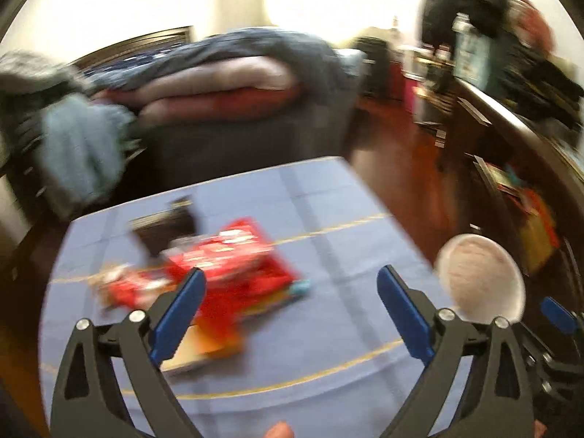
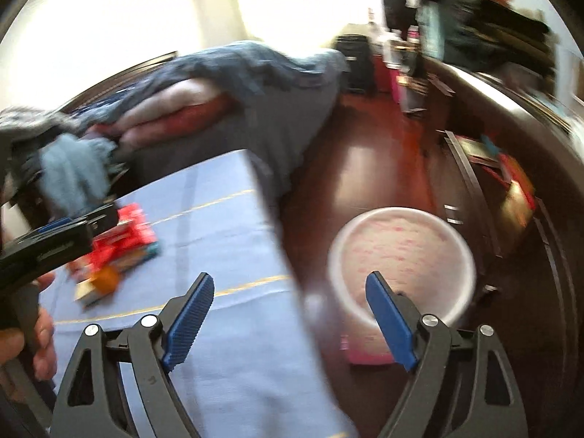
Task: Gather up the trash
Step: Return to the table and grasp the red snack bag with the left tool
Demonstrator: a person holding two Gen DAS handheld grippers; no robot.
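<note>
A pile of trash, mostly red wrappers point(image 1: 233, 259) with a dark packet point(image 1: 164, 228) and an orange piece point(image 1: 215, 335), lies on the table's blue cloth point(image 1: 328, 219). My left gripper point(image 1: 290, 304) is open and empty, just above the near side of the pile. The pile also shows in the right wrist view point(image 2: 120, 244), with the left gripper point(image 2: 62, 233) over it. My right gripper point(image 2: 290, 314) is open and empty, past the table's right edge, above a white bin point(image 2: 401, 259) with a pink-patterned inside that stands on the floor. The bin also shows in the left wrist view point(image 1: 481, 277). Both views are blurred.
A sofa heaped with blankets and clothes point(image 1: 226, 80) stands behind the table. A dark wooden cabinet point(image 2: 511, 146) with cluttered shelves runs along the right. The wooden floor point(image 2: 365, 153) lies between them. A pink object point(image 2: 365, 356) lies by the bin.
</note>
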